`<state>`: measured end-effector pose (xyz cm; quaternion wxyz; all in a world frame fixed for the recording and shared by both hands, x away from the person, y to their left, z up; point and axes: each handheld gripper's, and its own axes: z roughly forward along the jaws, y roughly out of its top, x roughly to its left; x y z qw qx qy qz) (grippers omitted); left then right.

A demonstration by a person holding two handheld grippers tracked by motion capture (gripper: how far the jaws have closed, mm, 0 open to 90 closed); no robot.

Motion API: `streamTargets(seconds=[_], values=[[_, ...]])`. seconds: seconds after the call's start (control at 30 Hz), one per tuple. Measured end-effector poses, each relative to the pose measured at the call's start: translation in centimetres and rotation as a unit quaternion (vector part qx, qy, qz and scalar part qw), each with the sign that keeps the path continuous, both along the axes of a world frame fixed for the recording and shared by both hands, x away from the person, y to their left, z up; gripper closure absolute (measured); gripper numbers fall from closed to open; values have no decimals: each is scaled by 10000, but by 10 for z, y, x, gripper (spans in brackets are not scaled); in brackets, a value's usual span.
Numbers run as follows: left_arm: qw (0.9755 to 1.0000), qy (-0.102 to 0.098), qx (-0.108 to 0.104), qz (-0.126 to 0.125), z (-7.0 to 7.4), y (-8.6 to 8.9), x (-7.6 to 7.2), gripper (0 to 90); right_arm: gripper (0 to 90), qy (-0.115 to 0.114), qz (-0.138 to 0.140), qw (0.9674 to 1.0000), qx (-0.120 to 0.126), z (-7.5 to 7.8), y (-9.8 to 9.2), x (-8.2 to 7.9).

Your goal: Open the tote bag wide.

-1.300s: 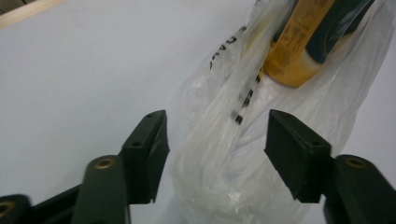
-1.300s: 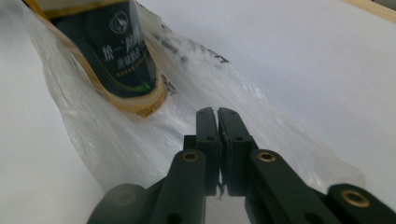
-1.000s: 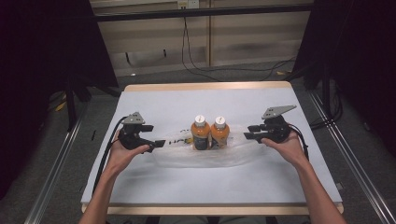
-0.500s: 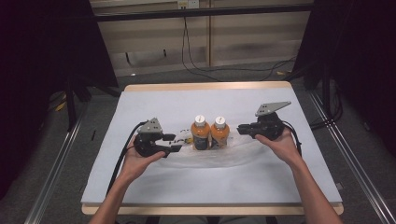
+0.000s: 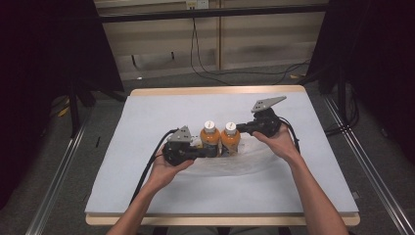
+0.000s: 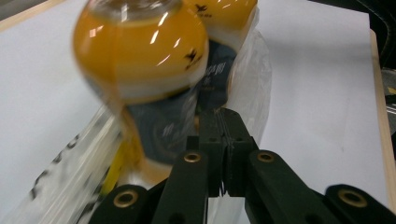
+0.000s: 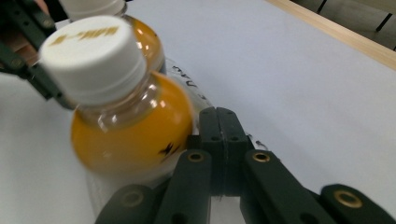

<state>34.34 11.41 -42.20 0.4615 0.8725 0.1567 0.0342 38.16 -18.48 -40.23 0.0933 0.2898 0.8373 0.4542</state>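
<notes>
Two orange juice bottles with white caps stand side by side on a clear plastic bag in the middle of the table. My left gripper is at the left bottle's base. Its jaws have just been closing and now meet on the bag's film, beside the near bottle. My right gripper sits against the right bottle. Its jaws have also just been closing and are now shut over the printed bag. I cannot tell whether film is caught there.
The white tabletop has a wooden edge at the back. Black cables trail from both grippers. Dark curtains and metal rails flank the table, and cables lie on the floor behind it.
The left hand has moved right, up to the bottles, and its jaws have shut. The right hand has moved left toward the right bottle, with its jaws closing too. The bottles have stayed in place.
</notes>
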Motion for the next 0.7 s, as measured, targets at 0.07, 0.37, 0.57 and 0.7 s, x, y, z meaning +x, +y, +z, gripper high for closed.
streamTargets(seconds=[0.07,0.37,0.57,0.7], values=[[9998,-83,184,-58,-1,-9,0,900,900,54,80,9999,-91,0,5,7],[9997,11,227,-73,-15,-31,2,900,900,443,294,9981,-309,-19,23,35],[9998,16,177,15,-24,-35,0,900,900,539,345,9975,-298,-25,26,42],[9993,43,363,-53,-33,-40,-1,900,900,650,368,9969,-234,-32,26,43]])
